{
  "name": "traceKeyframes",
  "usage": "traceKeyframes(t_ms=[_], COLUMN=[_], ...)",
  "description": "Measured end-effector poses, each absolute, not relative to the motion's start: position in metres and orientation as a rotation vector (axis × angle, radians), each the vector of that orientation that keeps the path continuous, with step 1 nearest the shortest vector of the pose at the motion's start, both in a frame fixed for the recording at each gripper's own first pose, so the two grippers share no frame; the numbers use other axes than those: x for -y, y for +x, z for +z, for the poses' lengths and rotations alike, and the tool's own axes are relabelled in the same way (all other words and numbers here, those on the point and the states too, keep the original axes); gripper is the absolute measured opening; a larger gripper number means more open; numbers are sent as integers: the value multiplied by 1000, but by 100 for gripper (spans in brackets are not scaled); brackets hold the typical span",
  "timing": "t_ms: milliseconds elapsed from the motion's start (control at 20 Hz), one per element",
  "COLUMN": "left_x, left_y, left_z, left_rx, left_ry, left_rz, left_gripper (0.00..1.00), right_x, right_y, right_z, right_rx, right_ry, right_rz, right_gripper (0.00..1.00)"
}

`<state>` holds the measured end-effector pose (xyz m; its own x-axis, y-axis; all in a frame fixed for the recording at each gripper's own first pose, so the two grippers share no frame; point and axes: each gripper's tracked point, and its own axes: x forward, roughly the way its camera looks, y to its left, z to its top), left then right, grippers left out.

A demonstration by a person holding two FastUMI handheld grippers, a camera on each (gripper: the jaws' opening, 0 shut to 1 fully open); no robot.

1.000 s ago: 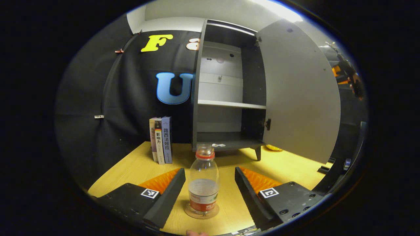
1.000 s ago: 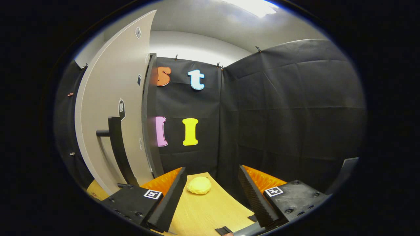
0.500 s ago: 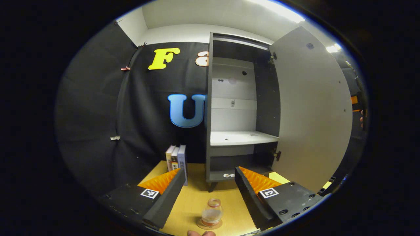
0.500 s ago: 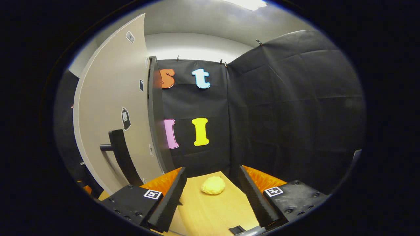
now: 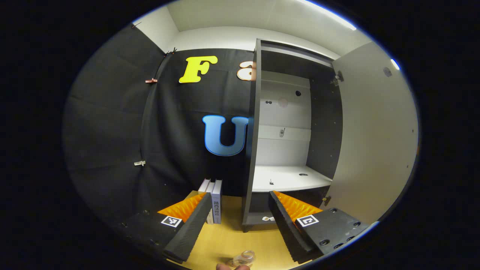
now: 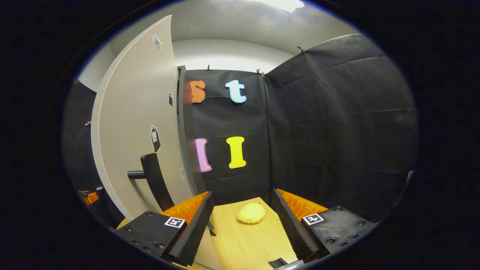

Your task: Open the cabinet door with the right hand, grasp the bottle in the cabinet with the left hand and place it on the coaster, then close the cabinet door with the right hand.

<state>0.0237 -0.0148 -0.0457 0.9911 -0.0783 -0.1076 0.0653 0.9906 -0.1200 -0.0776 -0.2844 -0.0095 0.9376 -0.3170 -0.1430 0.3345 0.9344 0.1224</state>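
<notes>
In the left gripper view the dark cabinet (image 5: 288, 131) stands wide open, its pale door (image 5: 375, 135) swung out to the right. Its white shelf (image 5: 288, 178) holds no bottle. The clear bottle (image 5: 244, 258) shows just its top at the lower edge, below and between the fingers of my open left gripper (image 5: 238, 221), which is raised above it. In the right gripper view the door's outer face (image 6: 138, 135) with its black handle (image 6: 153, 182) lies to the left of my open right gripper (image 6: 242, 228), apart from it.
Three books (image 5: 213, 200) stand upright on the wooden table (image 5: 225, 240) left of the cabinet. A yellow lumpy object (image 6: 251, 213) lies on the table ahead of the right gripper. Black cloth walls close the booth behind and to the right.
The left gripper rose and drew back from the bottle, which slid to the lower edge of its view. The right gripper shifted slightly, the door handle moving toward the centre of its view.
</notes>
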Motion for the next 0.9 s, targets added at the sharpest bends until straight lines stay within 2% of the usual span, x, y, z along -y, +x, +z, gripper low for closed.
traceKeyframes(t_ms=[150,500,900], left_x=[20,35,17], left_y=[34,37,20], left_z=[-41,-34,-34], left_rx=[-111,-101,-100], left_ry=[-97,-74,-68], left_rz=[-80,-126,-91], left_gripper=[95,94,95], right_x=[278,224,146], right_y=[-79,-79,-58], right_z=[-12,-10,-15], right_rx=[-126,-122,-128], right_ry=[171,147,183], right_rz=[-350,-288,-166], right_gripper=[97,97,97])
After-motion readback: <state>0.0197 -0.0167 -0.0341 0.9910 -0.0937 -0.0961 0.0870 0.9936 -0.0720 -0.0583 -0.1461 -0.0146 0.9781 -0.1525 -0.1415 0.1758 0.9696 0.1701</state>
